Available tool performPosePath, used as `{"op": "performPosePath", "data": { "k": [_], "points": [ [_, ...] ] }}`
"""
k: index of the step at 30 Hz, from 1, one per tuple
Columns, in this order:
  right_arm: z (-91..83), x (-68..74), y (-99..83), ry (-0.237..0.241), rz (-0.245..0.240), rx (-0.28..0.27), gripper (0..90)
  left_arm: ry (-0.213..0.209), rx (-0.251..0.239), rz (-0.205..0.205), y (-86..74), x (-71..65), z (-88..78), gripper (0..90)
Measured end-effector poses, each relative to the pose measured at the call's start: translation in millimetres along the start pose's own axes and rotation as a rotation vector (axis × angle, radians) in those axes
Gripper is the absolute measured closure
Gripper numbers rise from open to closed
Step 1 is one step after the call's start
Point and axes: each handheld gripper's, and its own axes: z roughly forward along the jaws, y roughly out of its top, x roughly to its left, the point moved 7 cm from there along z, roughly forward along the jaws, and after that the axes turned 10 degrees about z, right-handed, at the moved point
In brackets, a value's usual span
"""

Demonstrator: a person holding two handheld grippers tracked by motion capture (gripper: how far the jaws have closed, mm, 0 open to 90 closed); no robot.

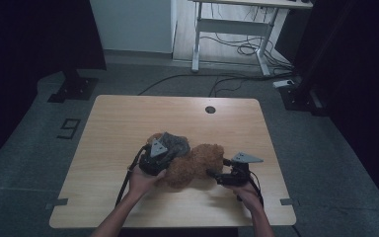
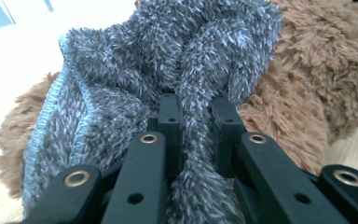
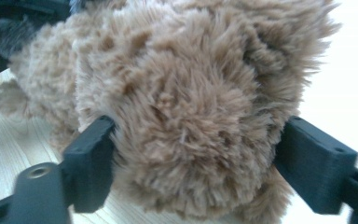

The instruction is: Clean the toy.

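The left gripper (image 2: 193,114) sits closest to the lens in the left gripper view, its two black jaws squeezed tight on a fold of grey fuzzy cloth (image 2: 168,60) that runs up between them toward twelve o'clock. Behind that cloth, from one to four o'clock, lies the brown plush toy (image 2: 307,70).

In the right gripper view the right gripper (image 3: 200,158) has its jaws spread wide, one at eight o'clock and one at four o'clock, with a rounded end of the plush toy (image 3: 191,107) bulging between them; the pads sit at the fur's edge without clearly pressing.

From above, toy (image 1: 195,165) and cloth (image 1: 175,142) rest on the wooden table (image 1: 128,118), left gripper (image 1: 159,152) at the toy's nine o'clock, right gripper (image 1: 216,175) at its four o'clock.
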Motion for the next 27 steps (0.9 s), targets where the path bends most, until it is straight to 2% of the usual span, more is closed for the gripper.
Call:
{"op": "performPosePath", "data": {
  "k": [1,4,7,8,9,13,14,15,16,17,22,24,27],
  "points": [
    [0.0,0.0,0.0,0.0,0.0,0.0,14.1,-0.005,-0.007,-0.003,-1.1,-1.7,-1.7,77.5],
    [-8.2,1.7,13.3,0.016,0.022,-0.054,11.2,-0.024,-0.033,-0.018,-5.4,-6.9,-7.1,77.5],
    [-8.4,2.5,18.0,0.017,0.024,-0.062,9.1,-0.038,-0.048,-0.017,-9.5,-12.6,-12.6,77.5],
    [-6.8,3.7,18.5,0.022,0.023,-0.058,8.0,-0.046,-0.054,-0.023,-10.4,-14.5,-14.6,77.5],
    [-1.0,5.6,15.4,0.031,0.023,-0.024,4.8,-0.067,-0.066,-0.035,-12.2,-18.1,-18.4,77.5],
    [7.3,4.7,7.7,0.046,0.04,0.016,2.3,-0.078,-0.078,-0.039,-15.6,-21.7,-22.0,77.4],
    [9.9,5.3,3.1,0.065,0.039,0.028,7.4,-0.086,-0.084,-0.044,-17.3,-23.3,-23.6,77.4],
    [9.9,5.3,3.1,0.065,0.039,0.028,7.4,-0.086,-0.084,-0.044,-17.3,-23.3,-23.6,77.4],
    [9.4,8.1,-1.2,0.067,0.007,0.032,14.9,-0.094,-0.084,-0.045,-18.2,-25.1,-25.5,77.4],
    [9.4,8.1,-1.2,0.067,0.007,0.032,14.9,-0.094,-0.084,-0.045,-18.2,-25.1,-25.5,77.3],
    [5.0,10.8,-12.9,0.035,-0.009,0.027,33.5,-0.128,-0.092,-0.061,-17.9,-29.6,-32.8,76.9],
    [2.3,11.5,-18.0,0.024,-0.019,0.026,35.4,-0.144,-0.097,-0.068,-14.8,-31.4,-36.3,76.7],
    [0.5,11.1,-20.5,0.021,-0.019,0.023,36.2,-0.145,-0.1,-0.068,-8.0,-30.3,-39.8,76.6]
  ]
}}
